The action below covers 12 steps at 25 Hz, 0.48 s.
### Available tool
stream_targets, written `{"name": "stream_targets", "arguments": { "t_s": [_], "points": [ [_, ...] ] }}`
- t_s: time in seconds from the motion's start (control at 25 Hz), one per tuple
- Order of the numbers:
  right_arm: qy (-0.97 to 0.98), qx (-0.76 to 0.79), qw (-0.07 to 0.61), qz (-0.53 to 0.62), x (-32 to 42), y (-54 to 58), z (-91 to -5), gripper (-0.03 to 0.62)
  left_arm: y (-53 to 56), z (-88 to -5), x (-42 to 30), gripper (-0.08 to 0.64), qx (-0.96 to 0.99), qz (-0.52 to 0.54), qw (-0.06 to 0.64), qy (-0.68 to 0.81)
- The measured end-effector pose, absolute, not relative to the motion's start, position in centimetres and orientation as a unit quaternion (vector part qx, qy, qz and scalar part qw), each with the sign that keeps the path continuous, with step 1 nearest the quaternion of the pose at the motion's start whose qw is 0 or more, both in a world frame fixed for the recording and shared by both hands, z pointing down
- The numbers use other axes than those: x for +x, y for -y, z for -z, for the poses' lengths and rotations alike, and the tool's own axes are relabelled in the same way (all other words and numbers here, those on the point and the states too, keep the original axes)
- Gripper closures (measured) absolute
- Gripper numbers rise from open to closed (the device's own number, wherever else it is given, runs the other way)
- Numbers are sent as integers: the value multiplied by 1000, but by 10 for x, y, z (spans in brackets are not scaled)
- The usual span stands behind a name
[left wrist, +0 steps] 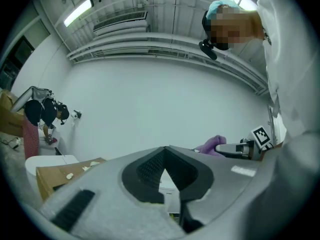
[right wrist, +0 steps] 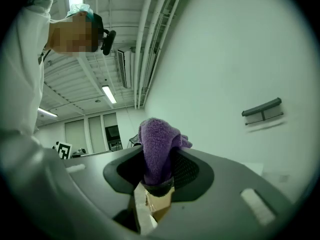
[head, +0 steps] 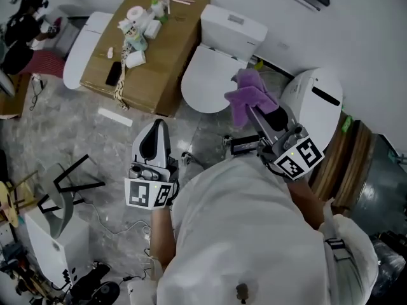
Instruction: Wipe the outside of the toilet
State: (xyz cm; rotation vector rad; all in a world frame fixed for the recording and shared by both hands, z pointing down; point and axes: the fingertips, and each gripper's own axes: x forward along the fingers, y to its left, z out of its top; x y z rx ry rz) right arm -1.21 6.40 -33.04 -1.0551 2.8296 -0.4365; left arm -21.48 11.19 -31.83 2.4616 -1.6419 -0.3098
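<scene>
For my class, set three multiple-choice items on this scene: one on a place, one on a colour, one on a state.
1. Where is the cardboard box?
A. on the lid of the toilet
B. beside the toilet, on the person's left
C. behind the person

2. What colour is the cloth?
A. green
B. purple
C. white

3. How is the left gripper?
A. shut and empty
B. shut on the cloth
C. wide open

Answers:
1 B: the head view shows the box next to the bowl.
2 B: the head view and the right gripper view both show purple.
3 A: its jaws meet with nothing between them.
</scene>
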Motion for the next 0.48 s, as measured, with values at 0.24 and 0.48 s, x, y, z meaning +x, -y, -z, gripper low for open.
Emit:
{"name": "stream_targets", "arguments": {
  "t_s": [0.24, 0.48],
  "points": [
    [-922, -355, 40, 149, -102, -95, 326, 453, -141, 312, -303, 554, 829, 100, 93, 542],
    [-903, -414, 23, 115, -118, -133, 330, 453, -165, 289, -343, 555, 846, 108, 121, 509]
  ]
}}
